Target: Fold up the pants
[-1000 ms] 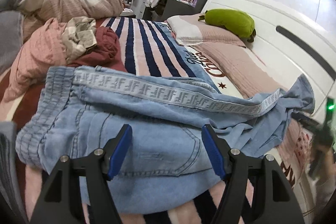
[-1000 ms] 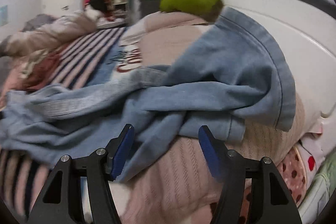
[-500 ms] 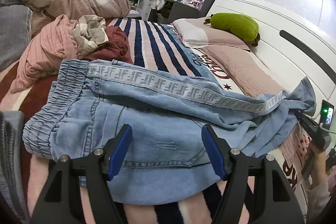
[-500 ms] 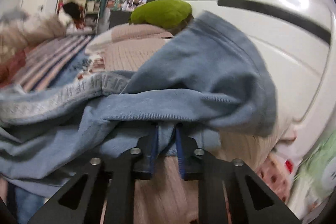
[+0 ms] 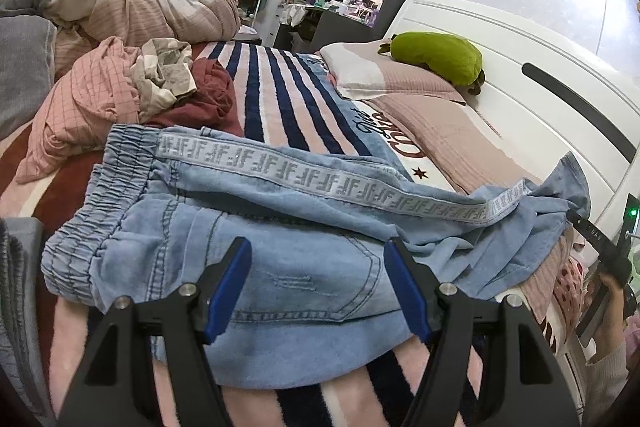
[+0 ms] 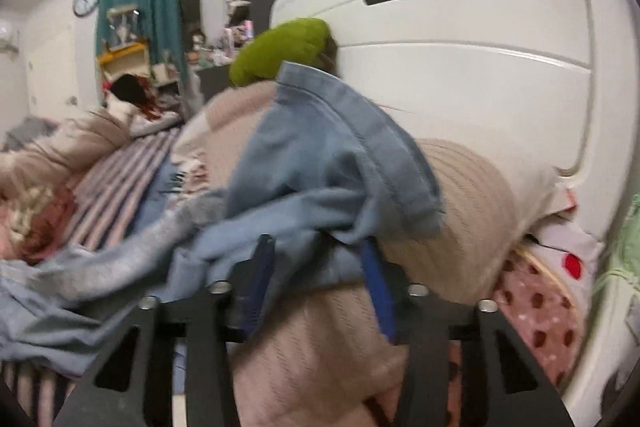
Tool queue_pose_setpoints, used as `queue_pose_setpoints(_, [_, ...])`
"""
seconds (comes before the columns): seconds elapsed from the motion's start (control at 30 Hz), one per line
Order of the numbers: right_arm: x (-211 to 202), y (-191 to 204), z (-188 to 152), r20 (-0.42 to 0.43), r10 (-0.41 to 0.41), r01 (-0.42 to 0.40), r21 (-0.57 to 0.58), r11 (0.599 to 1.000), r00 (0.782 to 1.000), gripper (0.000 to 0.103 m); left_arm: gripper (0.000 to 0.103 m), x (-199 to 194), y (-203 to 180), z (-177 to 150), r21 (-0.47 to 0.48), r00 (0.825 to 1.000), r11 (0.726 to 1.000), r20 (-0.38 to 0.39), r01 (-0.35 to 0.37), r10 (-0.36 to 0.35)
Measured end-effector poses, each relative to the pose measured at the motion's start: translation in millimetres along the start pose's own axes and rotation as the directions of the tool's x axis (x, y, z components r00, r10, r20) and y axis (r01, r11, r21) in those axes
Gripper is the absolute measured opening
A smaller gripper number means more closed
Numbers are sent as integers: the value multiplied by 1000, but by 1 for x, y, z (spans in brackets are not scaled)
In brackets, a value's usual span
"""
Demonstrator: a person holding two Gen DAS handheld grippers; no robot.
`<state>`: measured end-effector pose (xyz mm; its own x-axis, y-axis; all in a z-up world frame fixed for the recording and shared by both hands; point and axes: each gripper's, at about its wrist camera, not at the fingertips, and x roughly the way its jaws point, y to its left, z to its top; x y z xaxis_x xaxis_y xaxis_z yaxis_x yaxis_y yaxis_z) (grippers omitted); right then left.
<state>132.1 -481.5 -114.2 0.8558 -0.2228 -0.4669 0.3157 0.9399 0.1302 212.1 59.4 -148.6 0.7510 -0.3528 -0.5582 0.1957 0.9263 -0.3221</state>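
Note:
Light blue denim pants (image 5: 280, 227) with a grey lettered side stripe lie across the striped bed, waistband at the left, leg ends bunched at the right by the headboard. My left gripper (image 5: 318, 259) is open just above the seat of the pants, touching nothing. In the right wrist view the leg ends (image 6: 320, 163) drape over a pink pillow, and my right gripper (image 6: 316, 267) is partly open with denim lying between its blue fingers (image 6: 260, 275). That view is motion-blurred. The right gripper also shows in the left wrist view (image 5: 600, 243) at the far right.
A pile of pink, grey and maroon clothes (image 5: 120, 95) lies behind the waistband. Pink pillows (image 5: 420, 87) and a green plush (image 5: 436, 57) sit against the white headboard (image 5: 540, 87). A rumpled duvet (image 5: 132, 11) lies at the far left. Shelves stand beyond the bed.
My right gripper shut on the leg ends half a second ago and now stands partly open again, the cloth lifted and shifted. My left gripper has backed off slightly and stays open.

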Motion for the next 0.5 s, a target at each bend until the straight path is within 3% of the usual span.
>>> queue_pose_setpoints(0.13, [30,4,7,-112,112,-105,62,993,987,45,65,3,1,2,2,1000,1000,0,-3,3])
queue_pose_setpoints(0.17, [37,6,8,-122,102,-96,57,994,987,39,65,3,1,2,1,1000,1000,-1,-3,3])
queue_pose_setpoints(0.2, [41,8,9,-119,66,-62,34,997,991,12,65,3,1,2,0,1000,1000,-1,-4,4])
queue_pose_setpoints(0.23, [43,9,10,-114,49,-47,19,999,992,7,65,3,1,2,-2,1000,1000,-1,-5,5])
queue_pose_setpoints(0.37, [26,6,3,-64,109,-106,58,993,992,3,65,-1,4,1,-5,1000,1000,-1,-11,11])
queue_pose_setpoints(0.5, [4,-12,-20,-65,139,-127,172,977,988,3,65,-8,2,0,-2,1000,1000,7,-5,5])
